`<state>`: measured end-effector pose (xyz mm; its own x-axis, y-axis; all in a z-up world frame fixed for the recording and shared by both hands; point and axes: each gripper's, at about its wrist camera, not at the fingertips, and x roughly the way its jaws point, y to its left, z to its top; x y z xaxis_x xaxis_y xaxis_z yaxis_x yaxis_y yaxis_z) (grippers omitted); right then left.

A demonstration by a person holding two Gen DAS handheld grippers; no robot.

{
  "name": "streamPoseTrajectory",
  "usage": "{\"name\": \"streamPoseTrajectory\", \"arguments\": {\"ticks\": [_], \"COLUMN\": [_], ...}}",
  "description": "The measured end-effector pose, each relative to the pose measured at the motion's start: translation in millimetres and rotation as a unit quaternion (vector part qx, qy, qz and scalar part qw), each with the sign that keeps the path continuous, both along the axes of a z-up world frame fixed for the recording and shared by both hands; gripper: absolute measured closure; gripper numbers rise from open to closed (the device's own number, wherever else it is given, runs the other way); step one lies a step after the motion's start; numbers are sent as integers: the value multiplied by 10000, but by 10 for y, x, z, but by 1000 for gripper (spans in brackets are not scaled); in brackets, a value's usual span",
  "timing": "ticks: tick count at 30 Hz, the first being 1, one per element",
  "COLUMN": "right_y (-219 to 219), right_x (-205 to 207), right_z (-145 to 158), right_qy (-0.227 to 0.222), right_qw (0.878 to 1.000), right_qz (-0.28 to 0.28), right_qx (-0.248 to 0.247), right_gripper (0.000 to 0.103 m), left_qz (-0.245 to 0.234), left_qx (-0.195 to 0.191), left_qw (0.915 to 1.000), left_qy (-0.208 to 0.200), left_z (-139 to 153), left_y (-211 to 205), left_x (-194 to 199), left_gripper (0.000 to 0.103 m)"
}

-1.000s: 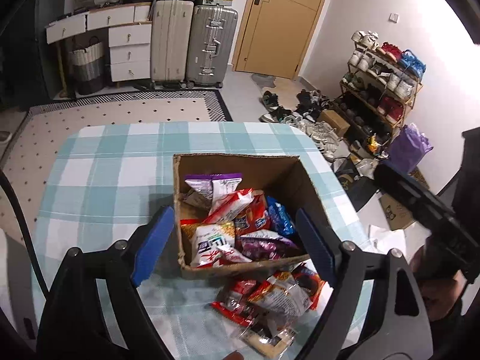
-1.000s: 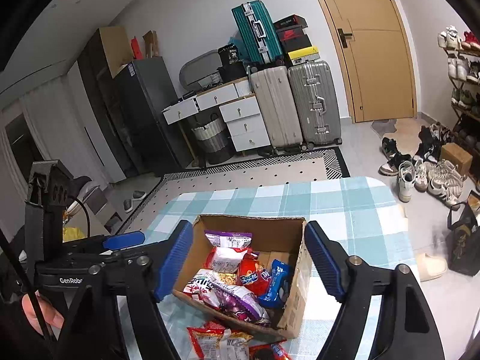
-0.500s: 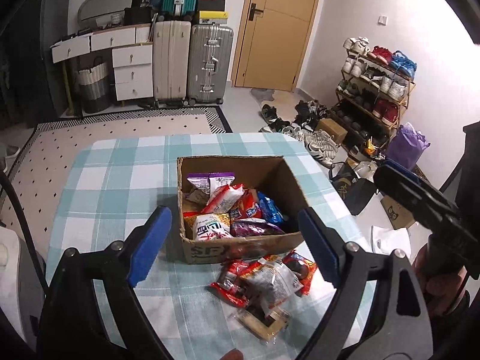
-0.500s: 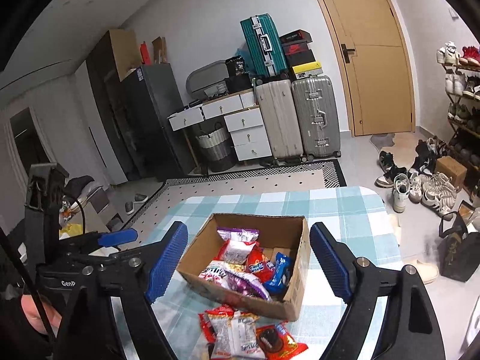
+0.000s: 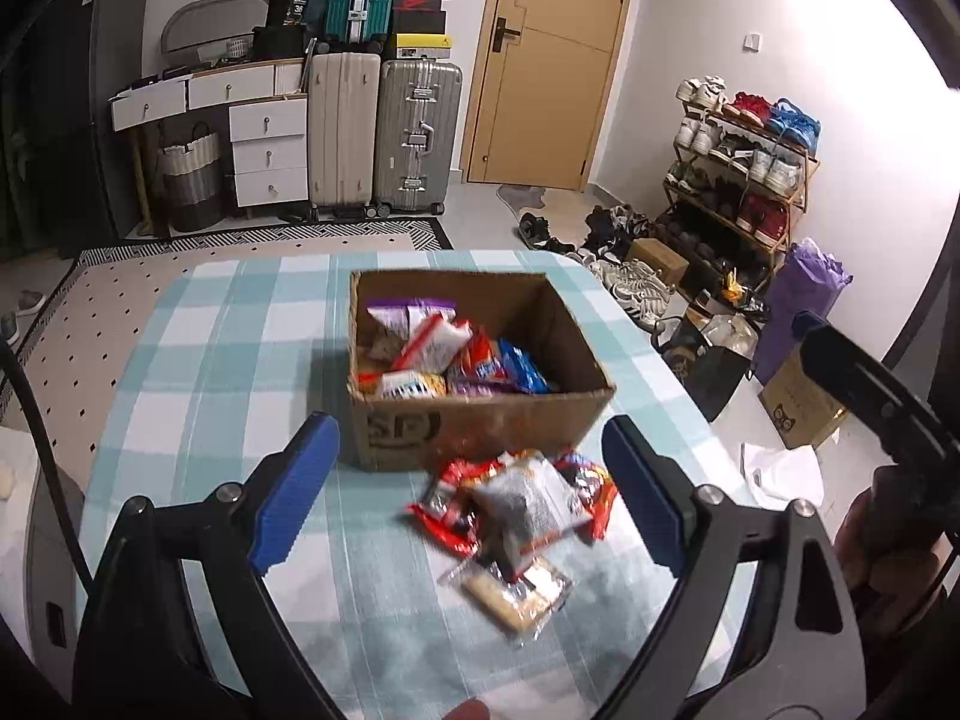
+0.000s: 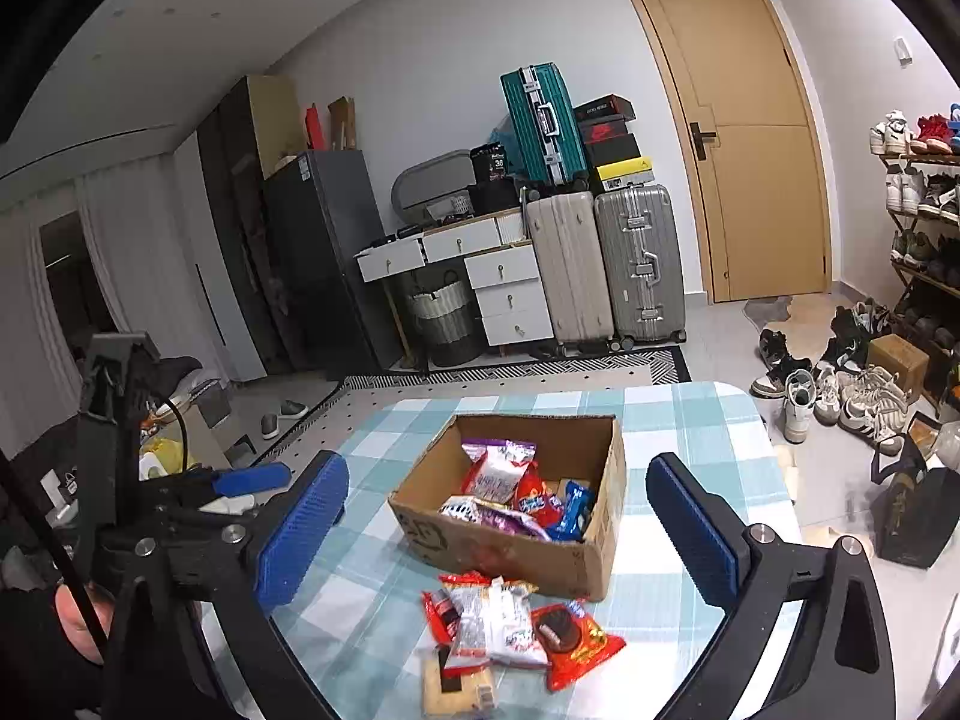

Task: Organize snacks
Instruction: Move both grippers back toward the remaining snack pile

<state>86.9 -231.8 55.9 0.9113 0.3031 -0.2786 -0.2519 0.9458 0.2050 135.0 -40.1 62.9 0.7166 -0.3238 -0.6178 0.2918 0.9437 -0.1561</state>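
Both grippers have pulled back from the cardboard box (image 5: 480,372) since a second ago, so it sits smaller and farther off in each view, and more loose packets show in front of it.

Left wrist view: the left gripper (image 5: 471,495) hovers above the checked bench (image 5: 198,372) on the near side of the box. Its jaws have just been opening and stand wide apart, holding nothing. Between their blue pads, on the bench just in front of the box, lies a blurred loose pile of snacks (image 5: 516,504), with a clear-wrapped cracker pack (image 5: 516,591) at its near edge. The box itself holds more bright packets.

Right wrist view: the right gripper (image 6: 498,531) also hangs on the near side of the box, jaws just opened very wide and empty. The left gripper is visible well left of the box. The same pile lies touching the box's front wall, a red cookie packet (image 6: 570,642) on its right.

Judging by this, the sorting is partway done: some snacks are boxed, a handful remain out. A sensible next move is lowering one gripper onto a single top packet, closing gently on the crinkly wrapper, then lifting it over the front wall.
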Motion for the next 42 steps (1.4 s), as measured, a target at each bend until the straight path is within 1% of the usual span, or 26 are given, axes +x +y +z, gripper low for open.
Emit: {"name": "streamPoseTrajectory", "arguments": {"ticks": [5,8,9,11,13,17,21,27,31,35,37,39,42], "right_y": [-6,-14,-18,-29,-39,-60,-90,-155,-198,-241,-254,-268,-304], "right_x": [-144,-194,-200,-180,-166,-121,-114,-98,-100,-124,-128,-144,-197], "right_z": [-186,-338,-396,-478,-572,-721,-873,-1102,-1194,-1290,-1329,-1364,-1401], "right_qy": [18,74,117,196,292,437,512,768,856,953,1035,1090,1091], "right_qw": [10000,9999,9998,9997,9994,9987,9982,9956,9943,9929,9920,9914,9911], "right_qz": [-18,-37,-46,-49,-53,-69,-147,-241,-308,-336,-327,-365,-400], "right_qx": [77,108,121,157,191,241,286,483,560,630,648,632,644], "right_gripper": [1,0,0,0,0,0,0,0,0,0,0,0,0], "left_qz": [-19,-11,39,62,92,112,121,165,171,195,288,276,307], "left_qx": [-4,-21,-36,-79,-20,-65,-32,44,176,386,562,595,762], "left_qw": [10000,10000,10000,9999,10000,9995,9984,9963,9950,9937,9925,9922,9900], "left_qy": [78,76,62,11,19,282,546,846,972,1035,1046,1063,1147], "left_z": [-199,-308,-353,-447,-536,-779,-1024,-1327,-1482,-1633,-1701,-1749,-1832], "left_y": [-30,-30,-17,-5,-10,-2,-26,-121,-214,-343,-424,-480,-599], "left_x": [-129,-194,-229,-309,-355,-389,-362,-330,-287,-227,-177,-141,-61], "left_gripper": [13,7,2,1,1,1,1,1,1,1,1,1,1]}}
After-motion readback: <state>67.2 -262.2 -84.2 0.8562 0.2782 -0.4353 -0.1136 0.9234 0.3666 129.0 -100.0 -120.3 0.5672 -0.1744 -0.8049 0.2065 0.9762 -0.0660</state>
